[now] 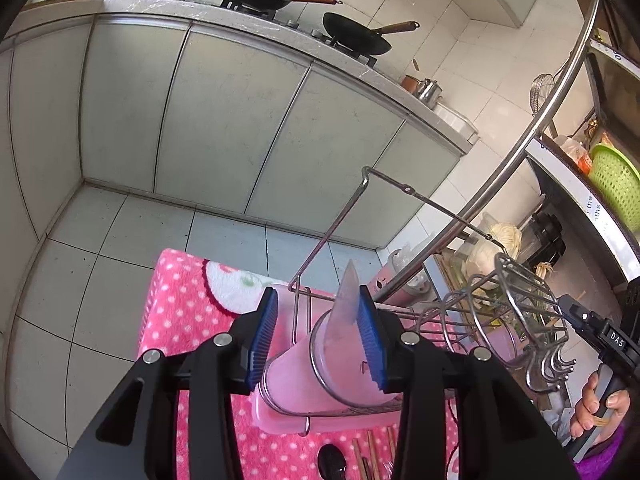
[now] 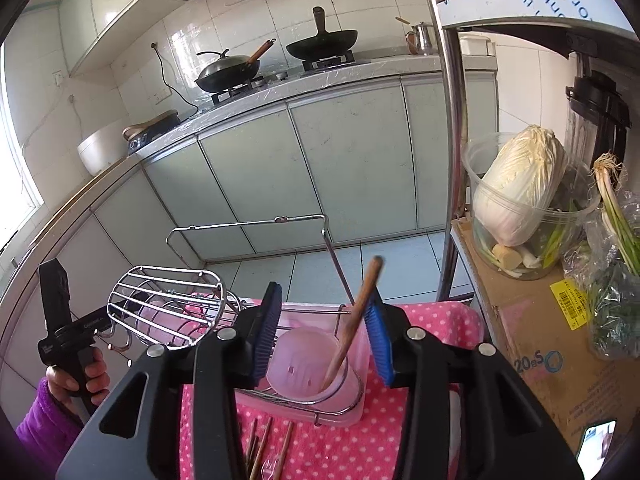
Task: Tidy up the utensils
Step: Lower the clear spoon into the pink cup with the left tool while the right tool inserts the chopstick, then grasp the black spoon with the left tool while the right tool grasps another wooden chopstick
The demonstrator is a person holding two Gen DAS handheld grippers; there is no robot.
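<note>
Left wrist view: left gripper [image 1: 318,336] fingers spread apart, gripping nothing; a translucent knife [image 1: 343,312] stands tip-up in the pink cup [image 1: 320,376], leaning against the right-hand pad.
Right wrist view: right gripper [image 2: 322,330] fingers released; wooden chopstick [image 2: 352,324] leans in the cup [image 2: 306,368] of the wire rack [image 2: 248,320], on a pink dotted towel [image 2: 340,448].

Set on the dotted towel [image 2: 424,320]: a wire rack [image 2: 280,220] holding a plastic cup [image 2: 298,372], with a wooden chopstick [image 2: 354,320] standing tilted in it. Left of the cup, a wire basket [image 2: 168,304]; nearer the camera, loose chopsticks [image 2: 264,448] lying on the towel. Right of the towel, a cardboard box [image 2: 536,344] bearing a tub [image 2: 528,240] with a cabbage [image 2: 520,184] inside.
</note>
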